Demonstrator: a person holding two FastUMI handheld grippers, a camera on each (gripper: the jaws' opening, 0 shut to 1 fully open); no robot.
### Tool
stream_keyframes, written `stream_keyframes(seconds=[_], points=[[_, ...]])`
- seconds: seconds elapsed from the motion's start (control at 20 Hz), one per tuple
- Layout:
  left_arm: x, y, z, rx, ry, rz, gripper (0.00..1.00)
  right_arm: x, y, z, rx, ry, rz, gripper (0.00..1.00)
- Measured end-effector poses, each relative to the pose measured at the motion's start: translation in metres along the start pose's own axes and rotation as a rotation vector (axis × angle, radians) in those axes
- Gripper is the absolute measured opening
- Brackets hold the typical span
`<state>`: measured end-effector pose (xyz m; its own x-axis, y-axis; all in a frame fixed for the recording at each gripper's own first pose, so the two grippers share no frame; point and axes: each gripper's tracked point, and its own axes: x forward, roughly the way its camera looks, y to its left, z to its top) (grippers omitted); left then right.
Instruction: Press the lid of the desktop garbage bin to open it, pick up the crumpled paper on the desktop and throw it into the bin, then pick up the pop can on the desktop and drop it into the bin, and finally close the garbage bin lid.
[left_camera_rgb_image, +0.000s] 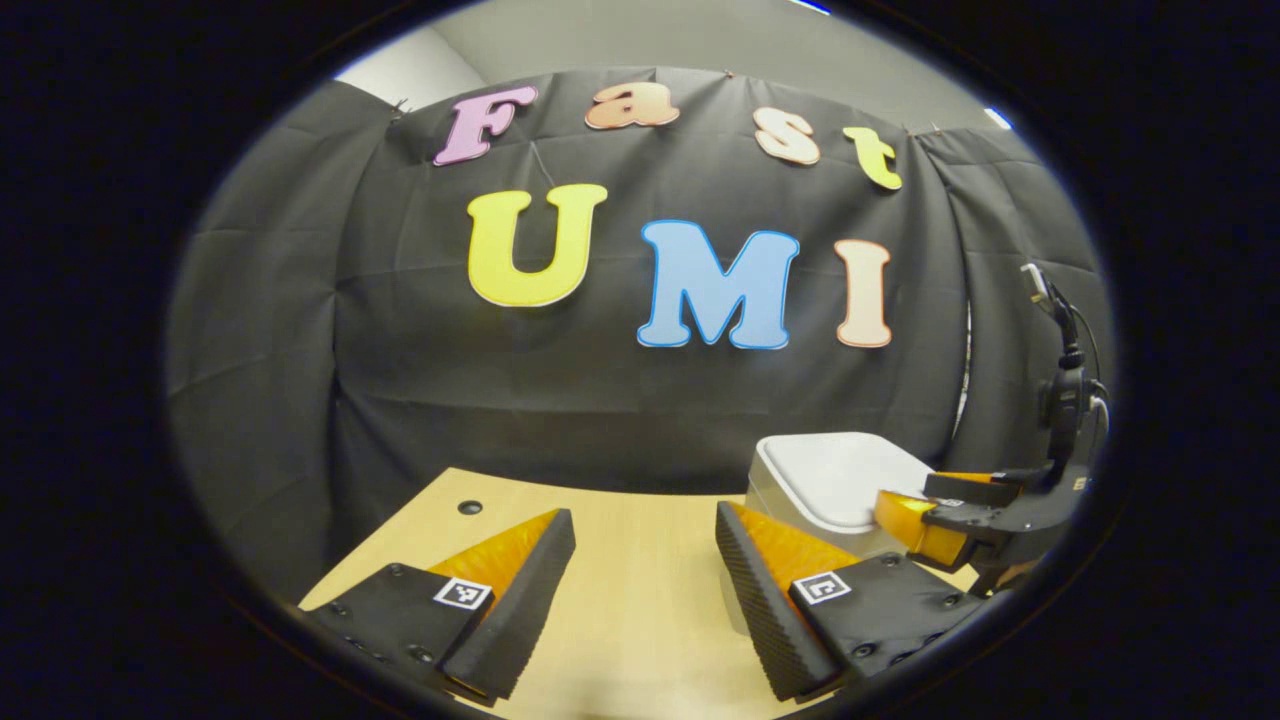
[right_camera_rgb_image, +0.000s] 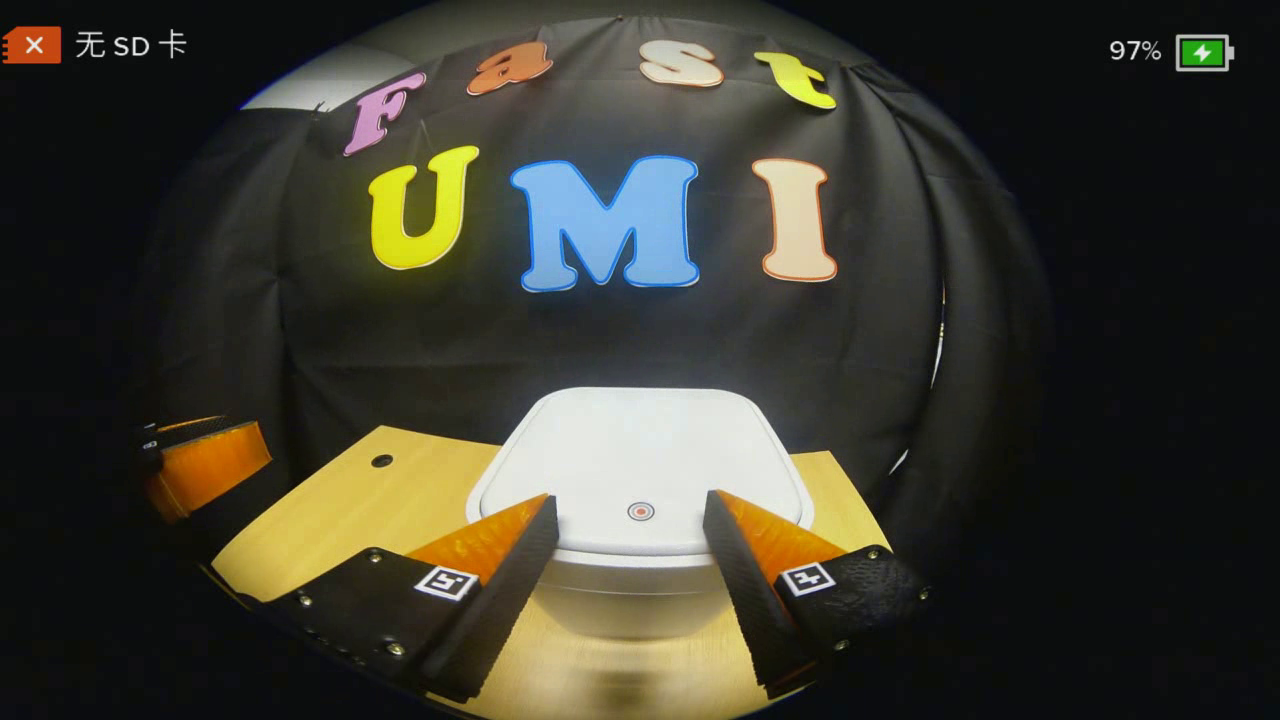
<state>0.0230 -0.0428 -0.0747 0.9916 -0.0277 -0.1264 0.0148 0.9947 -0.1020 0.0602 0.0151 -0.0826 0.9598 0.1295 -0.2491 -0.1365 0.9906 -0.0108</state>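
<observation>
The white desktop bin (right_camera_rgb_image: 640, 450) stands on the wooden table (right_camera_rgb_image: 420, 480) straight ahead in the right gripper view, its lid down flat. A small red ring mark (right_camera_rgb_image: 641, 511) sits near the lid's front edge. My right gripper (right_camera_rgb_image: 628, 505) is open, its fingertips on either side of that mark, close to the front of the lid. In the left gripper view the bin (left_camera_rgb_image: 835, 475) is at the right, with the right gripper (left_camera_rgb_image: 945, 520) just beside it. My left gripper (left_camera_rgb_image: 643, 520) is open over bare tabletop, holding nothing.
A small dark hole (left_camera_rgb_image: 470, 507) lies near the table's far left corner, also seen as the hole (right_camera_rgb_image: 381, 461) in the right gripper view. The black cloth wall hangs right behind the table's far edge. My left gripper's finger (right_camera_rgb_image: 205, 462) shows at the left rim.
</observation>
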Motion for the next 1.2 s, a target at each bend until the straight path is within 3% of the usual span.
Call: stream_keyframes(seconds=[0.25,0.85,1.0,1.05,1.15,1.2], points=[[0.001,0.000,0.010,0.000,-0.018,-0.001,0.95,-0.002,0.000,0.006,-0.012,0.002,-0.036,0.95],[-0.019,-0.001,0.079,0.062,-0.167,0.007,0.95,-0.070,0.000,0.078,0.052,-0.225,-0.032,0.95],[-0.023,-0.002,0.080,0.083,-0.173,-0.004,0.92,-0.085,0.001,0.082,0.046,-0.258,-0.033,0.95],[-0.022,-0.003,0.080,0.083,-0.172,-0.010,0.92,-0.089,0.002,0.082,0.044,-0.263,-0.033,1.00],[-0.020,-0.003,0.079,0.084,-0.171,-0.019,0.92,-0.093,0.003,0.081,0.041,-0.263,-0.040,0.95],[-0.020,-0.004,0.079,0.088,-0.171,-0.025,0.92,-0.095,0.003,0.080,0.041,-0.264,-0.045,1.00]])
